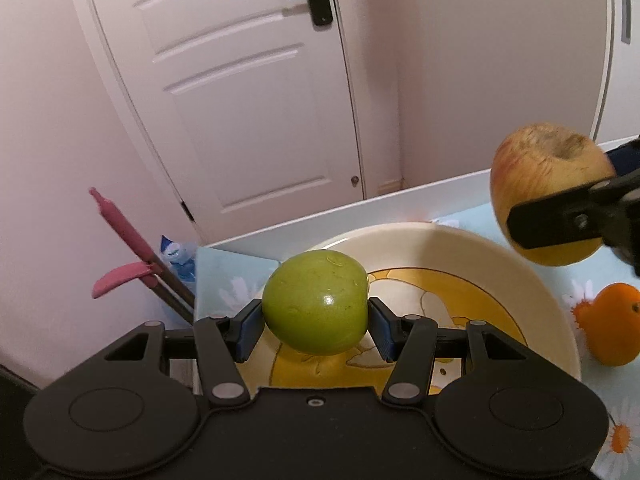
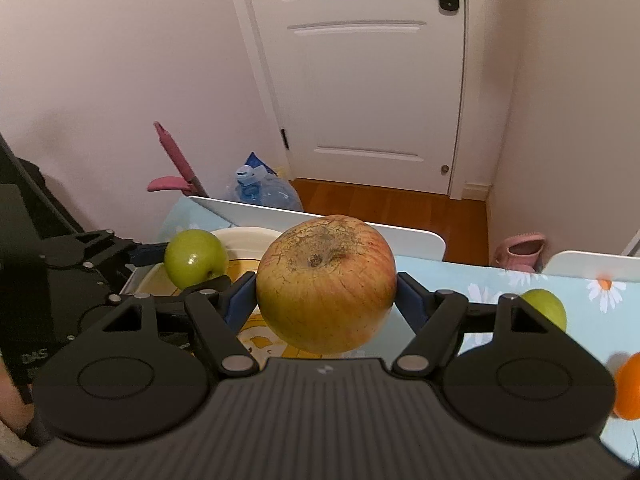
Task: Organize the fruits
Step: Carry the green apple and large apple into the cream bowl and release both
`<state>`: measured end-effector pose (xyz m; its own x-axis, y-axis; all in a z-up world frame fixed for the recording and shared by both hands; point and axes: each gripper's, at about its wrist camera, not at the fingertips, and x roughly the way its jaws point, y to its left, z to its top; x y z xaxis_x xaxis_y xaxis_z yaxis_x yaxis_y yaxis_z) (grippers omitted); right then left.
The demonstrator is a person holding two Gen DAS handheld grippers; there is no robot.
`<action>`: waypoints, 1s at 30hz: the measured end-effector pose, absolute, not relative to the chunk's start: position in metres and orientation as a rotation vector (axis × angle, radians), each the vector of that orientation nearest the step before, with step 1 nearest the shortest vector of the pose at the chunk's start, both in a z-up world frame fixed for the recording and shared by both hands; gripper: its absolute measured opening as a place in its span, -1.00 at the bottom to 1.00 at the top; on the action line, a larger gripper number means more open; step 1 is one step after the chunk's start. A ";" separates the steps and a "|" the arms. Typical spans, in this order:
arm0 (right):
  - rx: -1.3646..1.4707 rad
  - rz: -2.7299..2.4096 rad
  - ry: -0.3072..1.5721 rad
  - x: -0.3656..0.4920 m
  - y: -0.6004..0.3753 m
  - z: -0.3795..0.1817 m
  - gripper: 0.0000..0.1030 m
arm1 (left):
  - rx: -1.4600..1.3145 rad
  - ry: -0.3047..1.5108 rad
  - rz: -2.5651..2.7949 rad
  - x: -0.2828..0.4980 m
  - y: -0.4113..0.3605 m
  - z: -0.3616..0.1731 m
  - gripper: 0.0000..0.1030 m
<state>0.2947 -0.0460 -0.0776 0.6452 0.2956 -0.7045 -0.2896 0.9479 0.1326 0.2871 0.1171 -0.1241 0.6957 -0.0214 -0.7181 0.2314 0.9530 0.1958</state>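
My left gripper (image 1: 316, 320) is shut on a green apple (image 1: 316, 302) and holds it above the near left part of a cream plate with a yellow picture (image 1: 460, 252). My right gripper (image 2: 326, 292) is shut on a large red-yellow apple (image 2: 326, 280), held in the air over the plate's right side; this apple also shows in the left wrist view (image 1: 548, 192). The green apple shows in the right wrist view (image 2: 196, 258) over the plate (image 2: 248, 236). An orange (image 1: 612, 324) lies on the table right of the plate. A second green apple (image 2: 546, 308) lies behind my right finger.
The table has a light blue daisy-print cloth (image 2: 600, 312) and a white raised rim (image 2: 340, 224) at its far edge. Beyond it are a pink-handled tool (image 1: 124, 240), a blue water jug (image 2: 264, 192), a pink shoe (image 2: 520, 250) and a white door (image 2: 372, 80).
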 end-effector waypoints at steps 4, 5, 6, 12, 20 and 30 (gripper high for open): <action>0.009 0.325 0.808 0.298 -0.048 -0.080 0.72 | 0.274 0.812 -0.155 0.295 0.117 -0.131 0.17; 0.008 0.326 0.809 0.299 -0.048 -0.080 0.72 | 0.271 0.814 -0.153 0.296 0.117 -0.132 0.19; 0.007 0.329 0.811 0.300 -0.047 -0.080 0.72 | 0.270 0.810 -0.154 0.296 0.118 -0.131 0.34; 0.001 0.358 0.822 0.303 -0.044 -0.077 0.72 | 0.262 0.762 -0.132 0.282 0.124 -0.116 0.97; -0.056 0.448 0.838 0.308 -0.030 -0.082 0.72 | 0.160 0.811 -0.093 0.258 0.137 -0.105 0.97; -0.163 0.564 0.838 0.313 -0.006 -0.106 0.72 | 0.101 0.843 -0.042 0.227 0.143 -0.098 0.98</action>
<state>0.3128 -0.0060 -0.1056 0.5328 0.4085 -0.7411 -0.5333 0.8420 0.0808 0.2273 0.1428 -0.0983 0.6645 0.0031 -0.7473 0.0768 0.9944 0.0725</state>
